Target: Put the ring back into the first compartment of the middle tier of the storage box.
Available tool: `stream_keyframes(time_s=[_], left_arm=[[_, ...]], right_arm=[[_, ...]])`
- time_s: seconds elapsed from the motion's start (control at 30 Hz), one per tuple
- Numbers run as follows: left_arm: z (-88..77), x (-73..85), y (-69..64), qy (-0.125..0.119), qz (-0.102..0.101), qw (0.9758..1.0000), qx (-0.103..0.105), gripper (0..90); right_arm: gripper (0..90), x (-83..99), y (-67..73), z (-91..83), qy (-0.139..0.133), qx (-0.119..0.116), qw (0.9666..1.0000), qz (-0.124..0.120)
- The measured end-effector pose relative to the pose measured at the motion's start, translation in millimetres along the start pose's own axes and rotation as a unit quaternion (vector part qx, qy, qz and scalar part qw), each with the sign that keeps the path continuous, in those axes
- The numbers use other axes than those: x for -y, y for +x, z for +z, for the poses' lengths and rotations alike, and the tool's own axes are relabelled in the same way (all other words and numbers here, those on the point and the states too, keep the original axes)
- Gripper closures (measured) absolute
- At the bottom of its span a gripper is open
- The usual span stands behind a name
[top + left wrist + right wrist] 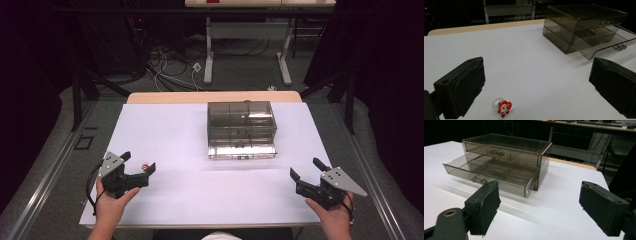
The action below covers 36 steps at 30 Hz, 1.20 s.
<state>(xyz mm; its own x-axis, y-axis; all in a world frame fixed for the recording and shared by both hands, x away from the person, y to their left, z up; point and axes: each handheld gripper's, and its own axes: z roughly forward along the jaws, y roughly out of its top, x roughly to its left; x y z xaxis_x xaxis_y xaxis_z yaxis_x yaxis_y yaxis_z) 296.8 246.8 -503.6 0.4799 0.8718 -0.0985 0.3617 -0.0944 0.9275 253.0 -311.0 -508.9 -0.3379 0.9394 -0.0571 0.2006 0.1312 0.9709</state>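
A small ring with a red Santa figure (503,107) lies on the white table between the jaws of my left gripper (536,87), which stands open around it without touching. From above, the ring (145,165) sits at the table's front left, inside the left gripper (138,163). A smoky clear two-drawer box (241,129) stands mid-table, its lower drawer (489,173) pulled out, with dividers inside. My right gripper (305,169) is open at the front right, aimed at the box (506,160), nothing between its fingers.
The white table top (190,195) has bare room in front of the box. Beyond the far edge stand a desk frame (245,50) and floor cables (170,70). Dark curtains flank both sides.
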Motion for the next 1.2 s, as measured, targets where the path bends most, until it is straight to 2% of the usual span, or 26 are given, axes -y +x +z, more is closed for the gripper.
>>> stream_keyframes(time_s=[0.27, 0.4, 0.47, 0.7, 0.8, 0.87, 0.97, 1.2], left_arm=[[2.1, 2.2, 3.9, 0.002, -0.007, 0.9999, -0.014, 1.1], [5.5, 4.9, 10.0, 0.005, -0.01, 0.9996, -0.025, 3.2], [7.4, 7.1, 12.6, 0.013, -0.019, 0.9993, -0.029, 4.1], [11.2, 9.8, 14.1, 0.026, -0.017, 0.9987, -0.039, 15.1], [15.8, 10.7, 14.8, 0.037, -0.016, 0.9981, -0.047, 16.4], [20.1, 11.6, 16.0, 0.03, -0.021, 0.9983, -0.046, 16.6], [25.4, 12.7, 18.3, 0.034, -0.026, 0.9982, -0.042, 20.1], [31.7, 13.3, 24.0, 0.054, -0.035, 0.9966, -0.052, 21.4]], right_arm=[[15.9, 0.3, -0.2, 0.9, -0.009, 0.0, 0.9999, -0.014], [17.4, 1.7, -0.1, 3.0, -0.001, -0.007, 0.9999, -0.011], [17.9, 1.8, 0.8, 3.4, -0.001, -0.013, 0.9999, -0.01], [20.6, 0.6, 3.4, 2.5, -0.003, -0.015, 0.9997, -0.018], [21.1, 1.2, 3.2, 3.4, -0.005, -0.018, 0.9997, -0.017], [21.3, 2.3, 2.3, 4.4, -0.002, -0.019, 0.9997, -0.017], [21.7, 3.3, 1.1, 4.5, 0.002, -0.017, 0.9997, -0.015], [21.7, 4.4, -1.0, 1.4, 0.004, -0.014, 0.9998, -0.013]])
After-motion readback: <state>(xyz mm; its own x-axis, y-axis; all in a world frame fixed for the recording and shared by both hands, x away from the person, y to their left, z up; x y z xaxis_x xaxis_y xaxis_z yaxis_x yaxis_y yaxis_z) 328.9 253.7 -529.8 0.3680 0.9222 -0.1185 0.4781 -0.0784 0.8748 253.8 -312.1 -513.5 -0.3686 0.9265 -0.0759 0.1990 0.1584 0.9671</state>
